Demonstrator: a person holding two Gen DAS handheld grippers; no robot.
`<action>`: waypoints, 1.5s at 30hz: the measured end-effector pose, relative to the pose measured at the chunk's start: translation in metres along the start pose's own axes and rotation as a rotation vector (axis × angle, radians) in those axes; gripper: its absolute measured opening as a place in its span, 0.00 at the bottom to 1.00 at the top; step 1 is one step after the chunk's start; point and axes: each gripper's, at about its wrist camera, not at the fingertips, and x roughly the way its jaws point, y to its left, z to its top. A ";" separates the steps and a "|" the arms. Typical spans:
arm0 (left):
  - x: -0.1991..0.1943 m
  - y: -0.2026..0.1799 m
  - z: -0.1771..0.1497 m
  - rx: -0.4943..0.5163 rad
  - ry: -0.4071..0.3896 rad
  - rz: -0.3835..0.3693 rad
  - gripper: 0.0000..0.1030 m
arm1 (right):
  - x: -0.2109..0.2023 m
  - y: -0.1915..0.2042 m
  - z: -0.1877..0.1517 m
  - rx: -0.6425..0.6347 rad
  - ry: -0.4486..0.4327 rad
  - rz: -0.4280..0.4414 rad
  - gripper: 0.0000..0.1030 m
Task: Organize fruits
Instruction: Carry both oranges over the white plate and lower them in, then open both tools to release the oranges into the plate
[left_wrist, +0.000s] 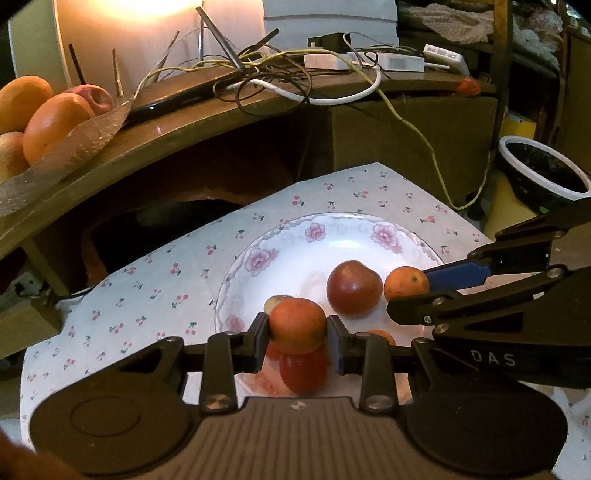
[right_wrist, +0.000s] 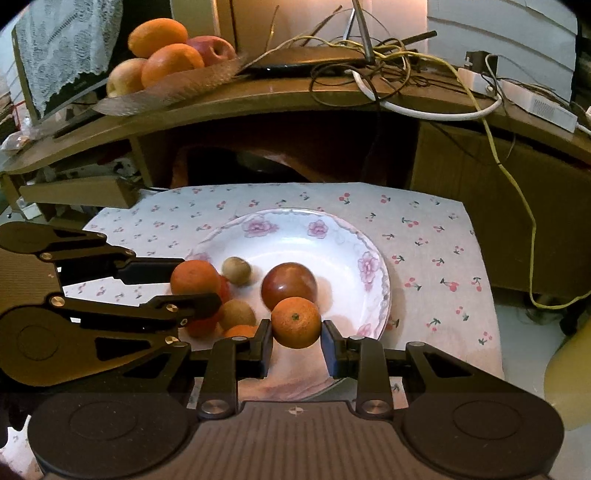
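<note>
A white plate with a pink floral rim (left_wrist: 258, 254) (right_wrist: 332, 236) lies on a cherry-print cloth (right_wrist: 424, 236). Over the plate's near-left part, my left gripper (left_wrist: 297, 328) (right_wrist: 195, 286) is shut on a mandarin (left_wrist: 297, 325) (right_wrist: 195, 277). My right gripper (right_wrist: 295, 332) (left_wrist: 406, 291) is shut on a second, smaller mandarin (right_wrist: 295, 323) (left_wrist: 406, 282) over the plate's near side. On the plate rest a dark red round fruit (left_wrist: 354, 288) (right_wrist: 290, 284), two small brown fruits (right_wrist: 237, 270) (right_wrist: 236, 314), a red fruit (left_wrist: 303, 369) and another orange piece (right_wrist: 242, 330), partly hidden.
Behind the cloth runs a wooden shelf (right_wrist: 295, 96) with a tray of oranges and apples (right_wrist: 166, 55) (left_wrist: 48, 114), tangled cables (left_wrist: 295, 70) and white adapters. A dark bowl with a white rim (left_wrist: 543, 173) sits on the right. A yellow cable (right_wrist: 532, 229) hangs down at right.
</note>
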 end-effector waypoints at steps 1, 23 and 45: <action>0.002 0.000 0.001 -0.001 0.001 -0.002 0.37 | 0.002 -0.002 0.001 0.002 0.001 -0.003 0.29; 0.009 0.001 0.005 0.006 0.001 0.001 0.37 | 0.012 -0.009 0.005 0.012 0.003 -0.005 0.32; -0.013 0.007 0.008 -0.047 -0.049 0.009 0.50 | 0.000 -0.017 0.007 0.047 -0.035 -0.027 0.38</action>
